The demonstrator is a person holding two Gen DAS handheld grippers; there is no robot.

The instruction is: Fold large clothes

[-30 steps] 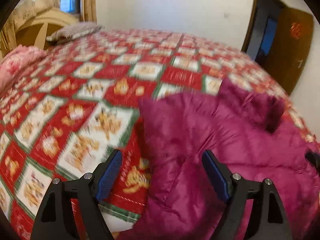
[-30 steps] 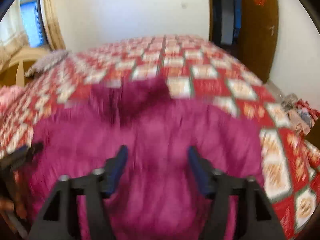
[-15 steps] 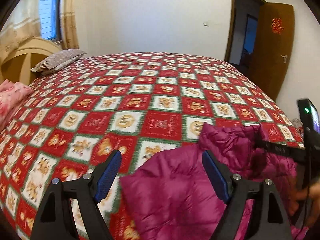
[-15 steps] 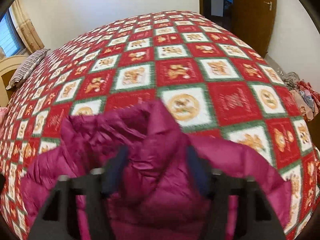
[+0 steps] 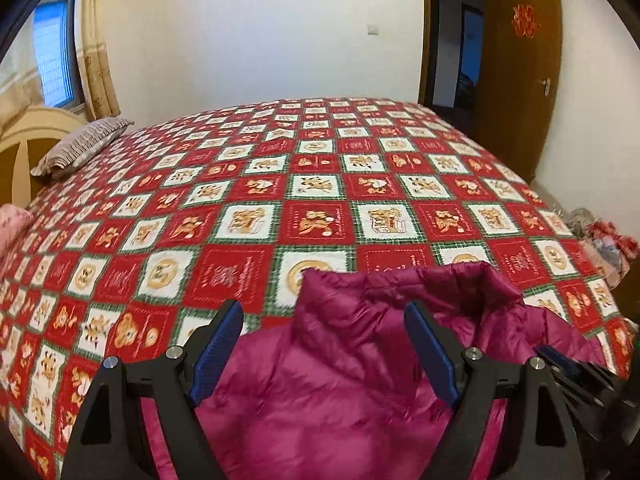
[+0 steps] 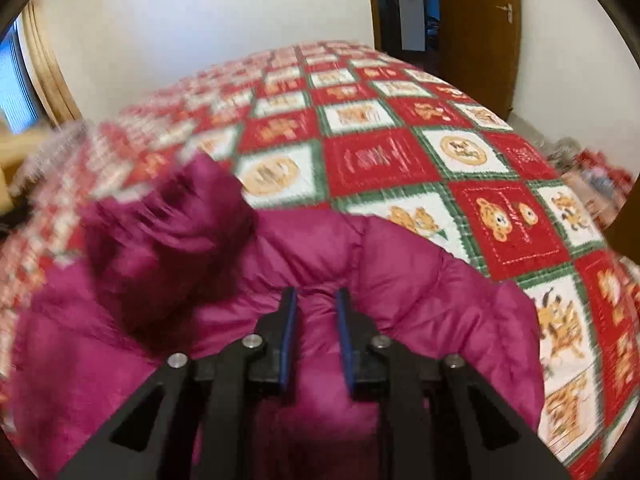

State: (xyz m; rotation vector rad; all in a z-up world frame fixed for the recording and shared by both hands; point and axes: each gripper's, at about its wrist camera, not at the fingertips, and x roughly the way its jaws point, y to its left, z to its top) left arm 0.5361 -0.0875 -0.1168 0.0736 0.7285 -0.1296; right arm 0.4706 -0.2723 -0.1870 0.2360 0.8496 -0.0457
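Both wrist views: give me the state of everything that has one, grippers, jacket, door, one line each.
Left gripper: open, jaws wide over the jacket, gripping nothing.
Right gripper: nearly closed, jaws pinching a fold of jacket fabric.
Magenta puffer jacket: lying rumpled on the bed, collar standing up, not folded.
Patchwork bedspread: spread flat over the bed.
Wooden door: open.
Pillow: lying at the headboard end.
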